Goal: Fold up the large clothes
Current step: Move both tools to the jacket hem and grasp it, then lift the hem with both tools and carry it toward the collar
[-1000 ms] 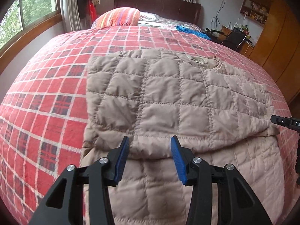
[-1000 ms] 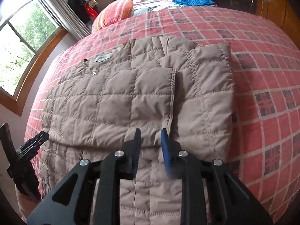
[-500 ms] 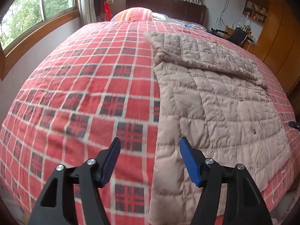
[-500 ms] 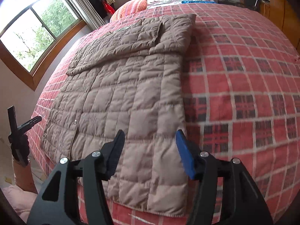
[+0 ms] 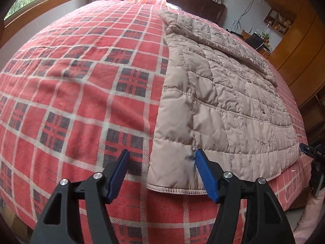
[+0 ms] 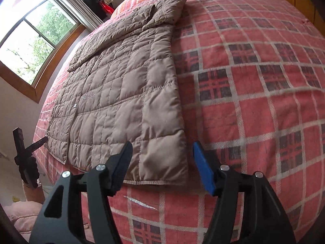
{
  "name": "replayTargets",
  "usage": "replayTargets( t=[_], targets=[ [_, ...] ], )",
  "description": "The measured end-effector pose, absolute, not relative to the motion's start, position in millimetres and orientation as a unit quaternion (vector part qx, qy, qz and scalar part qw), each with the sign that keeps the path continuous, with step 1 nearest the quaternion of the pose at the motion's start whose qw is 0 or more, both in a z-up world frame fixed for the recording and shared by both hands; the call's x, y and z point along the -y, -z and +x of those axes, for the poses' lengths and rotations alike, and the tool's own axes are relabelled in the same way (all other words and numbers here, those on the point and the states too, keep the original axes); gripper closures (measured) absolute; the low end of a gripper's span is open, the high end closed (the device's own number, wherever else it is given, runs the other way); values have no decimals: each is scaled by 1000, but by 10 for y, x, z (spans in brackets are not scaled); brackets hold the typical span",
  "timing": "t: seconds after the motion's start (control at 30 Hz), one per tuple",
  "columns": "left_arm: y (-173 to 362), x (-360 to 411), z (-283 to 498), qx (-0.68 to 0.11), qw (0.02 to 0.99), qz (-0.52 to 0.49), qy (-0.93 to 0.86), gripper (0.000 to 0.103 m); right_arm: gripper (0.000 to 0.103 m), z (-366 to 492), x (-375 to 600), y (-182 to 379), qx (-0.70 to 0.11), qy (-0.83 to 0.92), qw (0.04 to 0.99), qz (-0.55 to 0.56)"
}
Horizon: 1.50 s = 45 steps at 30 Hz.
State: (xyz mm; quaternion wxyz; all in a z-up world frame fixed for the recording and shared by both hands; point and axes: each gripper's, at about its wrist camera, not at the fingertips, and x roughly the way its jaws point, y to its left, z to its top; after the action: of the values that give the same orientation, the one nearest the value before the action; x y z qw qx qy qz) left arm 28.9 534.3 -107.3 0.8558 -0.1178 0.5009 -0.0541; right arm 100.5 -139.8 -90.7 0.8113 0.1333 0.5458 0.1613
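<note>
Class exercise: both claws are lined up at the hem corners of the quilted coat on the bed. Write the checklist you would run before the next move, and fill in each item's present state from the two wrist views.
1. Left claw open: ok, jaws wide apart.
2. Right claw open: ok, jaws wide apart.
3. Left claw straddles the coat at its hem corner: ok, the corner lies between the fingers.
4. Right claw straddles the other hem corner: ok.
5. Hem lies flat on the plaid bedspread: ok, no bunching seen.
6. Sleeves folded in at the far end: ok, a layer lies across the top.
7. Claws low enough to pinch the fabric: cannot tell.
</note>
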Motion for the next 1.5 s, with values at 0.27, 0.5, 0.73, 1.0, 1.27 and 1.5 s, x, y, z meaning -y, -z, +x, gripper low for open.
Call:
replayTargets(
  t=[0.27,0.5,0.73,1.0,1.27,1.5],
  targets=[
    [1111,-5261,255,-506,850,-127,75,37,47,975,1324,1042,-557,-171,801,136],
    [1095,-5186,228,-505,849,-127,86,79,80,966,1248,1069,-560,-183,797,133],
    [1014,-5146,210,-494,854,-134,91,91,91,950,1208,1024,-548,-193,802,137],
    [665,-5069,224,-456,875,-119,111,92,93,976,1214,731,-519,-215,815,139],
    [203,-4992,577,-405,903,-83,116,92,93,1229,1163,282,-485,-225,836,123],
    [33,-5010,1226,-382,917,-68,94,92,93,1800,1165,110,-492,-212,833,134]
  ],
)
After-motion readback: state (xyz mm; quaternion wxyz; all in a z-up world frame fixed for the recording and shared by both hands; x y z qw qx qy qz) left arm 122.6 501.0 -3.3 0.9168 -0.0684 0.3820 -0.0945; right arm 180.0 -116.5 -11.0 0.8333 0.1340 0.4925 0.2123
